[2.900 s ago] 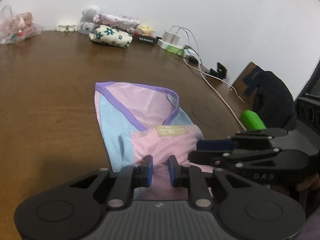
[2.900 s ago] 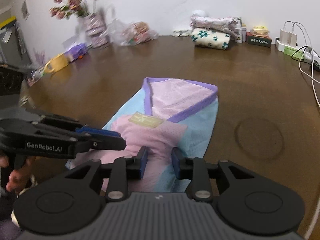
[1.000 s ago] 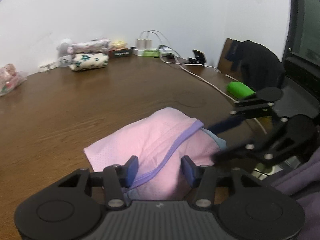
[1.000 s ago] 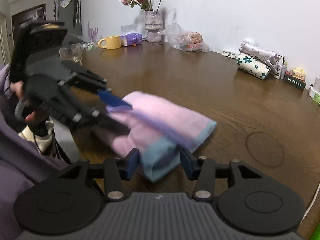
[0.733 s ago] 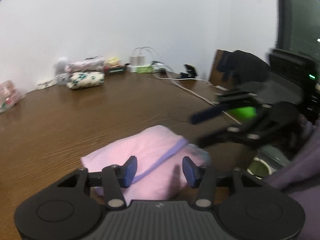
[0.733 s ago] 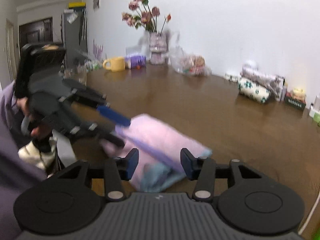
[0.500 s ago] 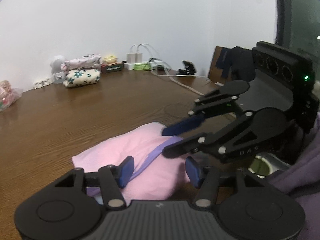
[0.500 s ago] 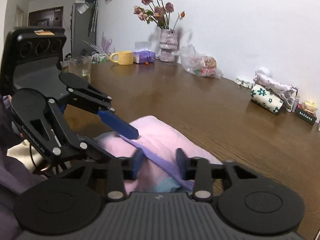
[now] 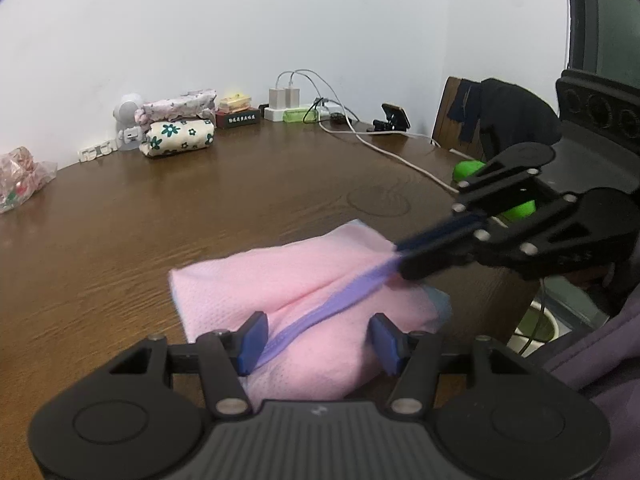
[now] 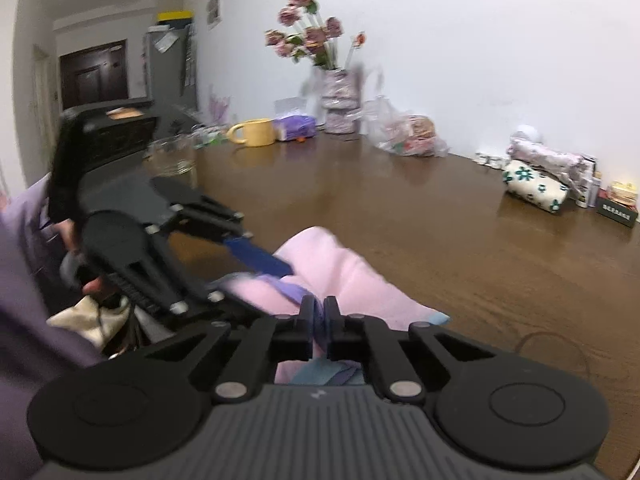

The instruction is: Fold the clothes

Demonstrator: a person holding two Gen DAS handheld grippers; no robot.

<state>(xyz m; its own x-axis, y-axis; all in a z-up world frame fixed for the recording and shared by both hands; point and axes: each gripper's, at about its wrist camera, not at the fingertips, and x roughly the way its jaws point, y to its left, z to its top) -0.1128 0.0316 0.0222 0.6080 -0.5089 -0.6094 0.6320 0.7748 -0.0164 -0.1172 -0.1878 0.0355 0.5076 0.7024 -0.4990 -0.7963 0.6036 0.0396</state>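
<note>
My right gripper [image 10: 319, 314] has just pinched together on the purple trim [image 9: 340, 300] of the pink garment [image 9: 280, 276], where a second ago its jaws stood apart around the cloth. My left gripper [image 9: 318, 338] has eased a little wider and now straddles the bundle with its pads clear of it. The garment lies folded into a thick pad at the near edge of the brown bench [image 9: 200, 200], just in front of me. I judge the folding mostly done; the new pinch suggests I mean to tug the trim straight or lift the bundle aside.
</note>
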